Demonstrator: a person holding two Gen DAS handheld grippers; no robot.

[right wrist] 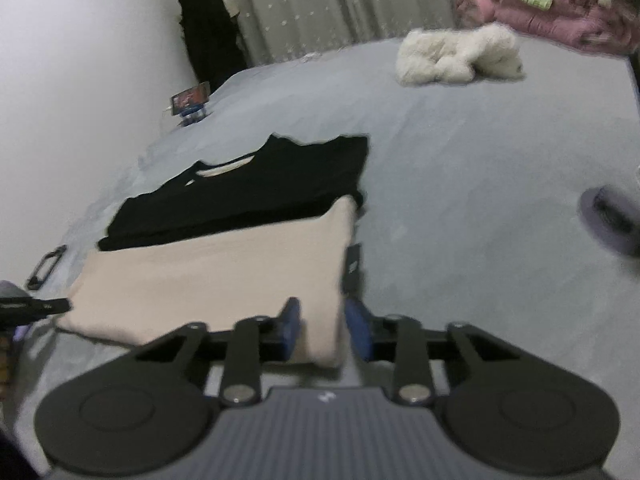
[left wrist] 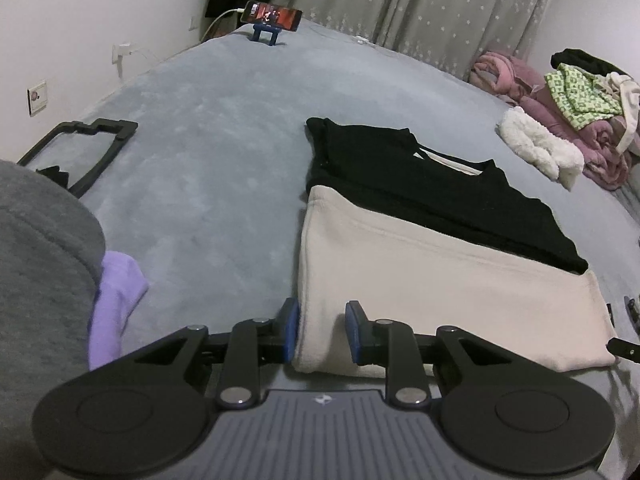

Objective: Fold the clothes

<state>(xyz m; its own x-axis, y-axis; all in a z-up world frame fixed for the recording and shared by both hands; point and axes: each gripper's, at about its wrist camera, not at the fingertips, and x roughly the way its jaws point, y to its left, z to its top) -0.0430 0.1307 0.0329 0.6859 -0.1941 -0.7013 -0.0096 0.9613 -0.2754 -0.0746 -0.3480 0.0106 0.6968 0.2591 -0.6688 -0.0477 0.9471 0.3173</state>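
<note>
A folded garment lies flat on the grey bed (left wrist: 208, 152), its far half black (left wrist: 420, 184) and its near half beige (left wrist: 440, 292). My left gripper (left wrist: 323, 330) is open at the beige part's near left corner, with the fabric edge lying between its blue pads. In the right wrist view the beige part (right wrist: 224, 280) and the black part (right wrist: 256, 188) show again. There my right gripper (right wrist: 324, 330) is open astride the near right corner. That view is blurred.
A phone on a blue stand (left wrist: 272, 14) stands at the bed's far end. A black frame (left wrist: 80, 152), a grey sleeve (left wrist: 40, 260) and purple cloth (left wrist: 116, 300) are on the left. White fluffy clothing (left wrist: 536, 146) and a pink quilt pile (left wrist: 560, 120) lie at the right.
</note>
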